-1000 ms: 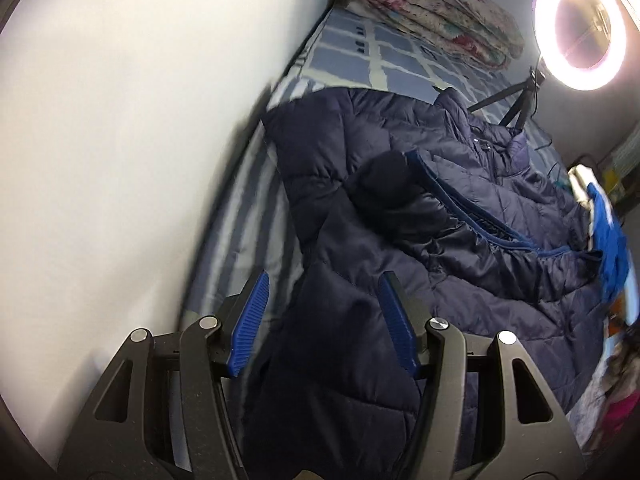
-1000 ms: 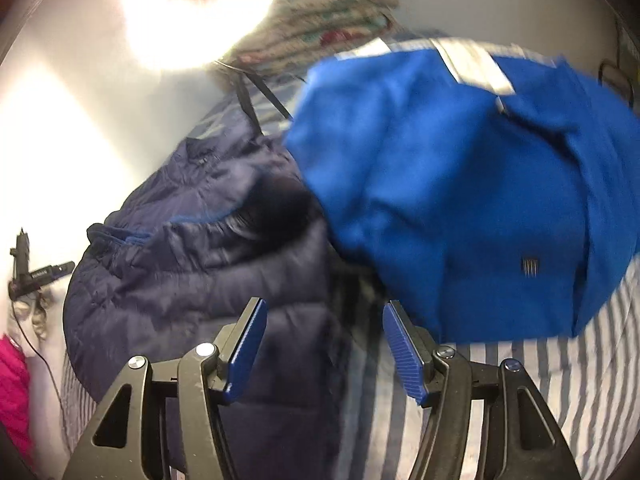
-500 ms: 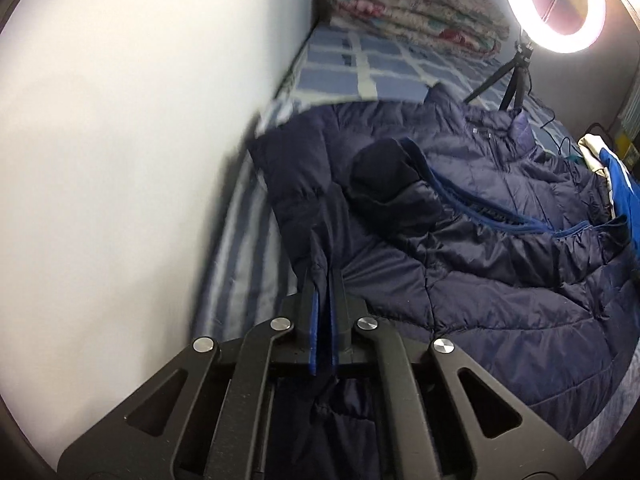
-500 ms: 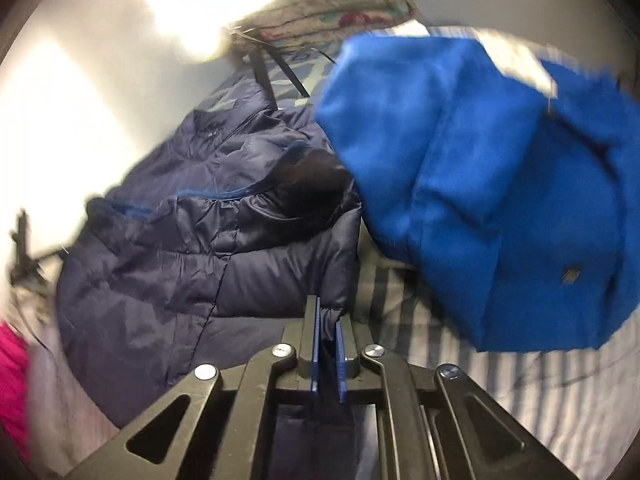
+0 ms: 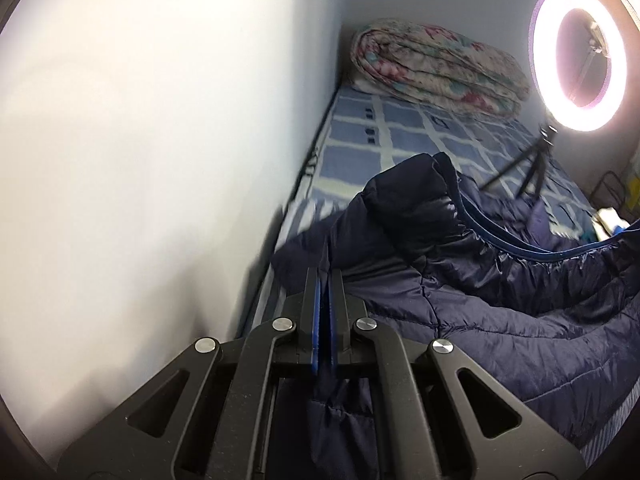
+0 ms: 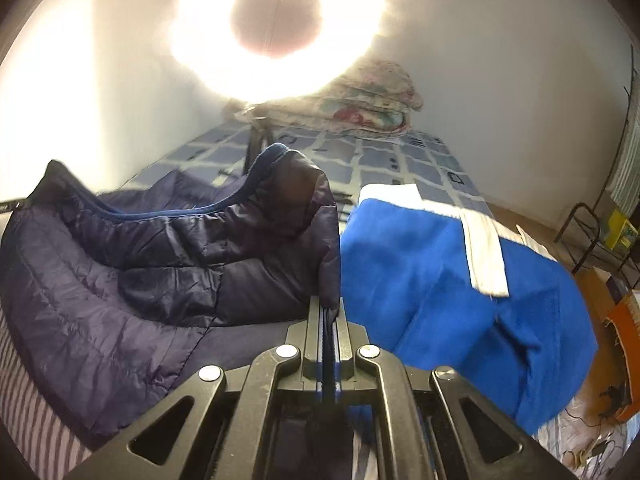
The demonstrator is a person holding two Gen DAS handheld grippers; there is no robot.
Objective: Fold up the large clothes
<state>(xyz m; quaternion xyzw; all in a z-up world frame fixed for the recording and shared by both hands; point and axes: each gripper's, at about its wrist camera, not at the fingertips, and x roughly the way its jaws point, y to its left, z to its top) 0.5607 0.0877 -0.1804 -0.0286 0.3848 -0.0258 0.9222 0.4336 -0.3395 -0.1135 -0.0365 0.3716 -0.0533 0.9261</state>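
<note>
On a bed (image 5: 352,136), a navy puffer jacket (image 5: 500,320) has its hem pinched at two points by the closed left gripper (image 5: 324,292) and right gripper (image 6: 328,312). The hem looks lifted for folding; next, carry it evenly toward the collar.

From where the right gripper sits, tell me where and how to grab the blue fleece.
Take the blue fleece at its near lower edge, coming in low from the bed's foot. That edge lies loose on the striped sheet, so one finger could probably slide under. The right gripper is shut on the jacket, so it would have to let go first.
</note>
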